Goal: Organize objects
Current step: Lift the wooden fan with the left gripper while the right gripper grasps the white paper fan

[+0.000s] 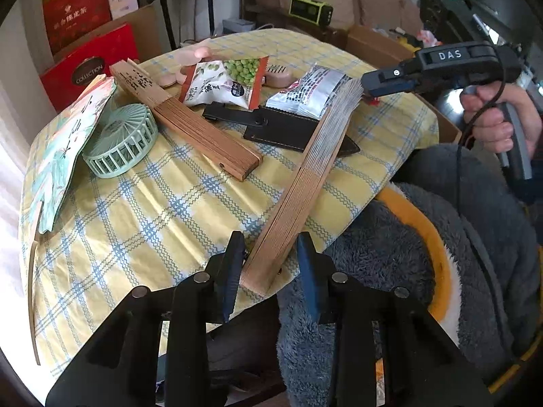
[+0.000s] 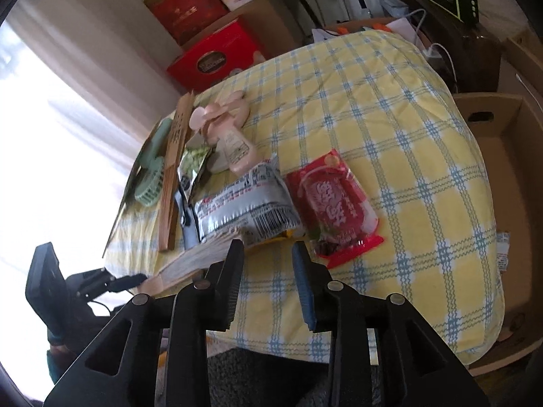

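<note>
Folded fan (image 1: pixel 305 186) runs from lower centre to upper right off the tabletop (image 1: pixel 169 210) edge; left gripper (image 1: pixel 271 271) fingers straddle its butt, apparently unclamped, right gripper (image 2: pixel 266 278) fingers part-open, empty: clamp squarely before lifting.

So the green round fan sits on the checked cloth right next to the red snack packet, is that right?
Not quite. The green round fan does sit on the checked cloth, but its neighbour is a closed wooden folding fan, not the red snack packet. In the right wrist view that packet lies well away, beyond the silver packet.
</note>
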Demonstrator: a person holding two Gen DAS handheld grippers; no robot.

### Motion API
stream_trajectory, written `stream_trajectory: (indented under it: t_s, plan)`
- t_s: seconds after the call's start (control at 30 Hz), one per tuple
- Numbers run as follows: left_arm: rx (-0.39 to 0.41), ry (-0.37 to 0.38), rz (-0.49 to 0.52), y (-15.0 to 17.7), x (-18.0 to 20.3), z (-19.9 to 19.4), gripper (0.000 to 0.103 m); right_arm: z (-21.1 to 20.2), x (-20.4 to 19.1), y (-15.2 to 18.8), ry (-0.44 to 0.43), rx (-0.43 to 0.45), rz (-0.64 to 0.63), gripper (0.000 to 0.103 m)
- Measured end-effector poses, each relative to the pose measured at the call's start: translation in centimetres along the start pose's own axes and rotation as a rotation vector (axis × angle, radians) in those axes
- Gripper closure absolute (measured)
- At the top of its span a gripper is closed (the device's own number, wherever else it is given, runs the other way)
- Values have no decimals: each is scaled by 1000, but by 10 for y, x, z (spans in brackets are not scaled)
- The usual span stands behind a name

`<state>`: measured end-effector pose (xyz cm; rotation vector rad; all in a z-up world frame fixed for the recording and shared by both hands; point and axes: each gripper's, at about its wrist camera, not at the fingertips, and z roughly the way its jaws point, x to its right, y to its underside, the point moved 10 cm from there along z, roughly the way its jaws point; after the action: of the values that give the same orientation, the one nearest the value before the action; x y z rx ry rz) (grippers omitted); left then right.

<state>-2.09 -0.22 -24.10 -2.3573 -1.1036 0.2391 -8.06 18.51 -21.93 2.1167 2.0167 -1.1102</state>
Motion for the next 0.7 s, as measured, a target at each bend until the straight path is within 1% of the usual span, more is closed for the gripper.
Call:
stream_trajectory:
  t_s: [0.1, 0.13, 0.17, 0.27, 0.33, 0.5, 0.57, 0.7]
  plan:
    - [3, 3, 1, -1, 0, 0, 74, 5, -17, -2, -41, -3, -49, 70]
    - [3, 4, 1, -1, 0, 0, 74, 9, -27, -1, -61, -12, -75, 68]
    - [4, 4, 0, -1, 0, 0, 74, 12, -32, -1, -56, -14, -97, 62]
    - [6, 2, 1, -1, 0, 0, 74, 21, -40, -2, -31, -13, -144, 60]
    - [7, 2, 2, -1, 1, 0, 74, 24, -42, -3, -39, -14, -136, 60]
    - [10, 5, 1, -3, 0, 1, 74, 36, -34, 4, -48, -58, -97, 59]
    - [13, 8, 0, -3, 0, 1, 74, 35, -33, 2, -71, -50, -74, 59]
    - [19, 16, -10, -3, 0, 0, 74, 35, -37, -1, -85, -37, -91, 59]
